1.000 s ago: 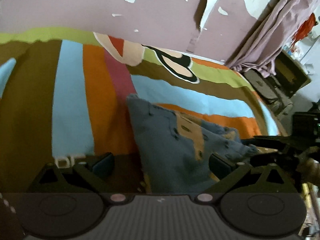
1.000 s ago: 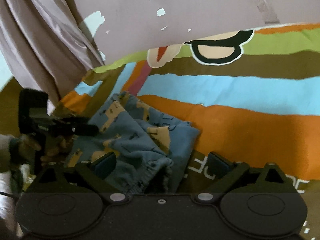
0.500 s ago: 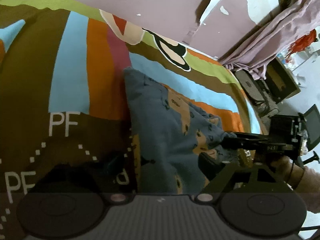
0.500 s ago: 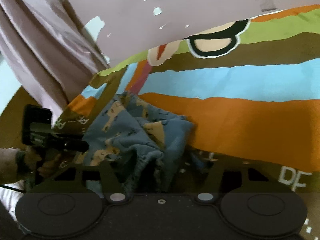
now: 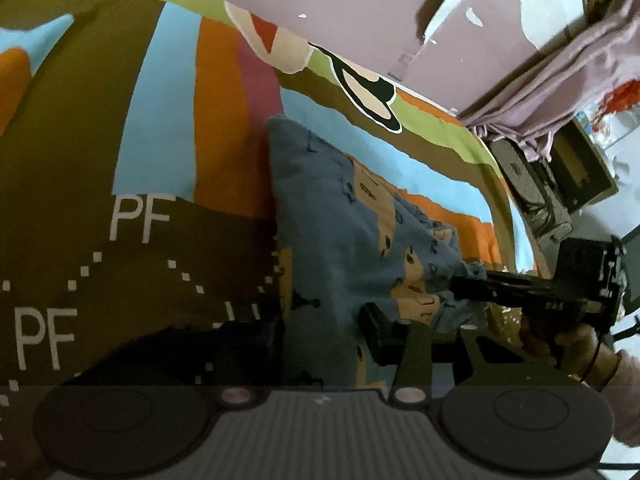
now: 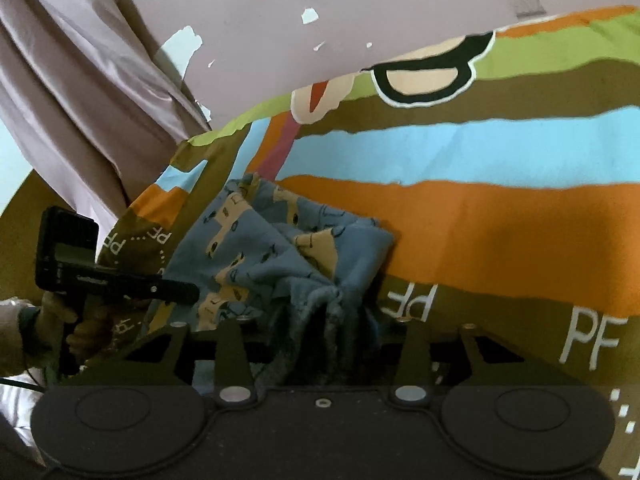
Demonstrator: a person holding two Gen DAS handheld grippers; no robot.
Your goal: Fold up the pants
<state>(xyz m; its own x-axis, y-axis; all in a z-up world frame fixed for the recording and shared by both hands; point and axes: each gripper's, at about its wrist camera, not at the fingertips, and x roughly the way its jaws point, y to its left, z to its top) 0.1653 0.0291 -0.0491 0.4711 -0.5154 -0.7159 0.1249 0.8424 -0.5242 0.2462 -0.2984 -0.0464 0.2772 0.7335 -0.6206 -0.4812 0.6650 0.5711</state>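
Small blue pants (image 5: 332, 224) with tan prints lie on a striped bedspread (image 5: 172, 120). In the left wrist view my left gripper (image 5: 320, 340) has its jaws drawn in around the near hem of the pants. In the right wrist view my right gripper (image 6: 320, 340) has its jaws drawn in on a bunched fold of the same pants (image 6: 280, 248). Each gripper shows in the other's view: the right one (image 5: 472, 286) at the pants' right edge, the left one (image 6: 188, 292) at their left edge.
The bedspread (image 6: 480, 216) has blue, orange, brown and green stripes and "PF" letters. A mauve wall (image 5: 360, 4) with chipped paint stands behind the bed. A mauve curtain (image 6: 72, 92) hangs at the side. A dark cabinet (image 5: 560, 184) stands beyond the bed's edge.
Both grippers have closed from wide open onto the pants' edges. Both cameras have moved in lower, and the cloth at the right gripper has bunched up.
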